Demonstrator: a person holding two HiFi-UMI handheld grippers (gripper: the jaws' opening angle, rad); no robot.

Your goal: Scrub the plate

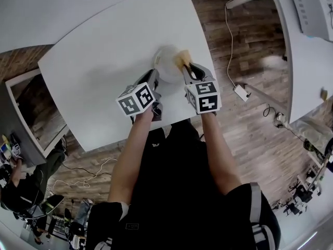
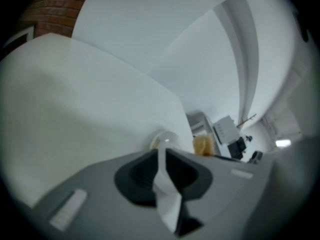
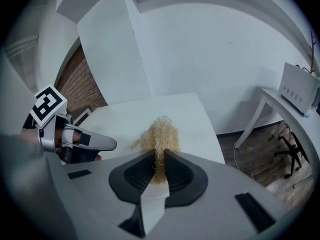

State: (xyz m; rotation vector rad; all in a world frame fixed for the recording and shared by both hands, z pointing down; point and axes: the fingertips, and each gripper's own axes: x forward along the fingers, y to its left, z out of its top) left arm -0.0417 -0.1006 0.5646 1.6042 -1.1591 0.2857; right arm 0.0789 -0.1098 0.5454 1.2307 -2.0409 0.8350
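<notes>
A white plate (image 1: 165,62) sits near the table's near right corner. My left gripper (image 1: 155,77) is shut on its near rim. In the left gripper view the rim (image 2: 162,159) shows as a thin white edge pinched between the dark jaws of the left gripper (image 2: 161,152). A tan fibrous scrubber (image 1: 182,58) rests against the plate's right side, with my right gripper (image 1: 189,67) shut on it. In the right gripper view the scrubber (image 3: 160,134) sticks out of the closed right gripper (image 3: 160,155), and the left gripper (image 3: 97,143) is close on the left.
The white table (image 1: 104,61) ends just past the plate on the right and near sides. A cable and power adapter (image 1: 240,91) lie on the wooden floor. A second white table (image 1: 304,61) with a white device (image 1: 312,13) stands at the right.
</notes>
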